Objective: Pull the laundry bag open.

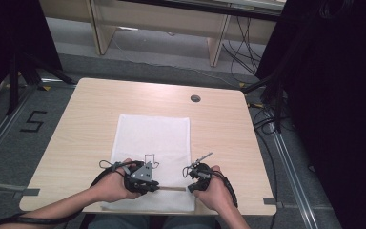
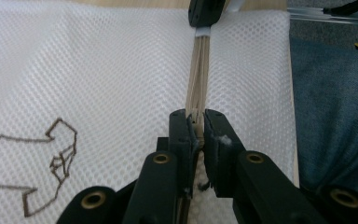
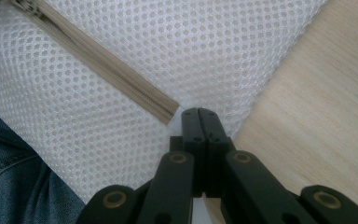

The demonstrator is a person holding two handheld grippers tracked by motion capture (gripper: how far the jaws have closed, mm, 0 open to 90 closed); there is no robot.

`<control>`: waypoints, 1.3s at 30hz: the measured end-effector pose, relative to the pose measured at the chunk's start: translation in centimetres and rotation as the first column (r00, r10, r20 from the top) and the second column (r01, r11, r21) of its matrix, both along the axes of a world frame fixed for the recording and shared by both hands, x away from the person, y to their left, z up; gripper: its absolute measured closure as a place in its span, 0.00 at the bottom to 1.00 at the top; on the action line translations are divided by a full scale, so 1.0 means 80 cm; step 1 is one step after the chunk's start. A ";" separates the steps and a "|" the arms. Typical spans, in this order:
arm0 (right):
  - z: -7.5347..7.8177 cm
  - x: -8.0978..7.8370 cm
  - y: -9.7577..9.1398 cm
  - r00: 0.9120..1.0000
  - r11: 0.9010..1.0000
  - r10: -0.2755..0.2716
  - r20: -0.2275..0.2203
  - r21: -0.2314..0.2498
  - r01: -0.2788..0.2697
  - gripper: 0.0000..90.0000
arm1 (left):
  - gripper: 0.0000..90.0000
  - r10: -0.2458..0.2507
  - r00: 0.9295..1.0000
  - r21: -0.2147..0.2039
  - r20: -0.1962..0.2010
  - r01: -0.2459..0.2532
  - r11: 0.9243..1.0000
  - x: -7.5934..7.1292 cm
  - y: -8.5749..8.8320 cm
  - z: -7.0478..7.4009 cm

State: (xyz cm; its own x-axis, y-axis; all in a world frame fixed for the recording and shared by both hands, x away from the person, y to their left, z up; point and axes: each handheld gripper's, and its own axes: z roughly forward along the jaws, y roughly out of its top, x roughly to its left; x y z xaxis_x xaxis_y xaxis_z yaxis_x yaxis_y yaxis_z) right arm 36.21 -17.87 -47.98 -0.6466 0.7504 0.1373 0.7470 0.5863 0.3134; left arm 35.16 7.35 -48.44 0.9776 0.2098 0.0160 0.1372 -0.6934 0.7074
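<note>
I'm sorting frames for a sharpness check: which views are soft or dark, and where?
High view: soft overall, black at both side edges, table evenly lit. Left gripper view: mesh bag sharp near the zipper, washed out and blurred at far left. Right gripper view: crisp mesh weave, jaws slightly soft, no glare.

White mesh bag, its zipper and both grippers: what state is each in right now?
White mesh bag: lying flat on the wooden table.
Beige zipper: teeth meshed shut between the grippers.
Left gripper: shut on the zipper.
Right gripper: shut at the zipper's end.
</note>
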 end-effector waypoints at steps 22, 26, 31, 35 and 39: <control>0.000 0.000 0.001 1.000 1.000 -0.005 0.000 -0.014 0.005 1.00 | 0.91 0.048 0.999 -0.009 -0.014 -0.048 0.999 -0.007 0.039 0.002; -0.001 0.000 -0.001 1.000 1.000 0.011 0.013 -0.010 -0.011 1.00 | 0.91 0.049 0.999 -0.001 -0.013 -0.049 0.999 -0.008 0.042 0.004; -0.001 0.000 -0.001 1.000 1.000 0.012 0.014 -0.011 -0.012 1.00 | 0.91 0.058 0.998 -0.023 -0.028 -0.059 0.998 -0.008 0.047 0.003; 0.000 -0.001 0.000 1.000 1.000 0.005 0.008 -0.009 -0.005 1.00 | 0.91 0.060 0.998 -0.013 -0.019 -0.061 0.998 -0.010 0.051 0.004; 0.001 -0.001 0.001 1.000 1.000 0.002 0.009 -0.020 -0.001 1.00 | 0.91 0.081 0.996 -0.016 -0.035 -0.081 0.997 -0.010 0.062 0.003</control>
